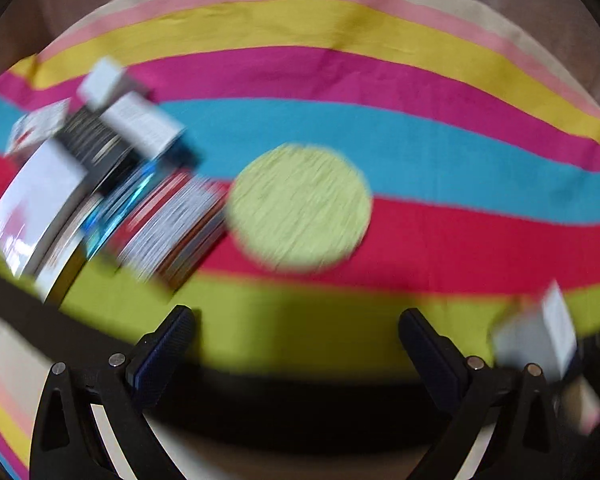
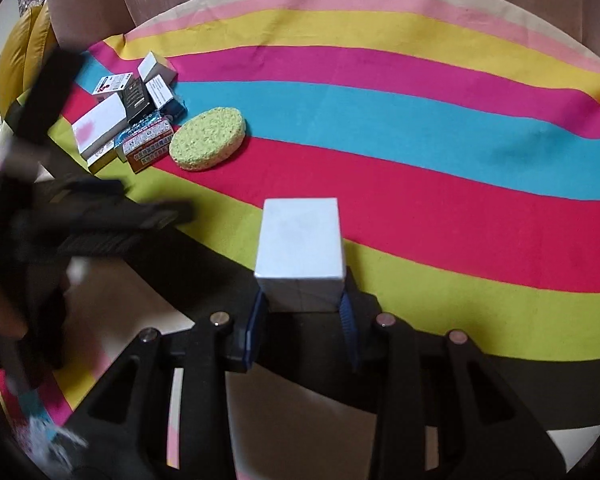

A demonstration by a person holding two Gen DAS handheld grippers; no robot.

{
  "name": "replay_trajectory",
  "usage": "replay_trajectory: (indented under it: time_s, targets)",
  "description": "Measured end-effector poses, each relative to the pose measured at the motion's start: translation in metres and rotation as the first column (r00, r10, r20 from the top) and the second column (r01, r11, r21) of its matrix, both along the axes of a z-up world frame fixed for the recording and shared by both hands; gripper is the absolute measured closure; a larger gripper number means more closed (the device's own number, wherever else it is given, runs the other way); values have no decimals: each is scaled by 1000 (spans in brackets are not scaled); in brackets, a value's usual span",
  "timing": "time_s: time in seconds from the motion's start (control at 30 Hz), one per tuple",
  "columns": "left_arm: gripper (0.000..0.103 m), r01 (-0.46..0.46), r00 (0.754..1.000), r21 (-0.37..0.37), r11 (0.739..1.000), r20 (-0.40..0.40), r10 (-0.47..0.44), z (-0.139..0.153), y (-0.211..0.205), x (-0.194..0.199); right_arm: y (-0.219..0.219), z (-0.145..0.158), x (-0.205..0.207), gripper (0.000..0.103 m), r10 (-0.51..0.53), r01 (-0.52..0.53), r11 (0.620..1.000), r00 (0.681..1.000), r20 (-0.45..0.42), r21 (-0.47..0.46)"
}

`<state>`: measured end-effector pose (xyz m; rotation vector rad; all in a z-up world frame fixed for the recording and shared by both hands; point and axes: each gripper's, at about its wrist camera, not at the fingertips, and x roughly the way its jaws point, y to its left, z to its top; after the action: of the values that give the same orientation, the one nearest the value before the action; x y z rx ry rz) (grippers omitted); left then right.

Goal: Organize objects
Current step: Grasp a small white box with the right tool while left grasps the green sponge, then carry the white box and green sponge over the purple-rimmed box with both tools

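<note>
Right gripper clamped on white box, centre frame. Left gripper jaws apart, empty. Sponge & box pile upper left.

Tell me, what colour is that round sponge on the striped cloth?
Yellow-green; the sponge shows sharpest in the right wrist view.

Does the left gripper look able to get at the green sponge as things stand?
Probably yes. The left gripper is open and empty, and the green sponge lies straight ahead on the striped cloth with nothing between; the pile of boxes sits off to one side.
</note>
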<state>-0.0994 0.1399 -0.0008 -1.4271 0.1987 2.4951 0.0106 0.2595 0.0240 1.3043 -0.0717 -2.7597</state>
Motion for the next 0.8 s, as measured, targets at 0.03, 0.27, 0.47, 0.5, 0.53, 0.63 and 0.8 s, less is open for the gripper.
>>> replay_trajectory:
  time_s: [0.03,0.27,0.47,0.5,0.53,0.63,0.8]
  targets:
    - [0,-3,1000,-21,1000,-5,3,-1,10,-11,3,0,2,65,0,0,1000,1000,-1,-7]
    - [24,-43,998,15,999,-41,43,6,27,-35,6,-1,3,65,-1,1,999,1000,-2,-41]
    - [24,10,996,54,998,-93,-5,21,-24,56,11,-1,7,65,-2,2,998,1000,-4,-70]
    - [24,-10,995,68,998,-96,16,25,-38,69,12,-1,8,65,-2,1,997,1000,-4,-74]
    - [24,-36,994,74,997,-98,43,29,-52,83,13,-1,9,65,-2,1,997,1000,-5,-78]
    - [24,-98,989,67,993,-107,105,38,-88,117,14,-2,9,65,-1,0,997,1000,-5,-80]
    - [23,-144,982,70,987,-110,151,33,-118,151,12,-2,5,64,-1,1,998,1000,-3,-69]
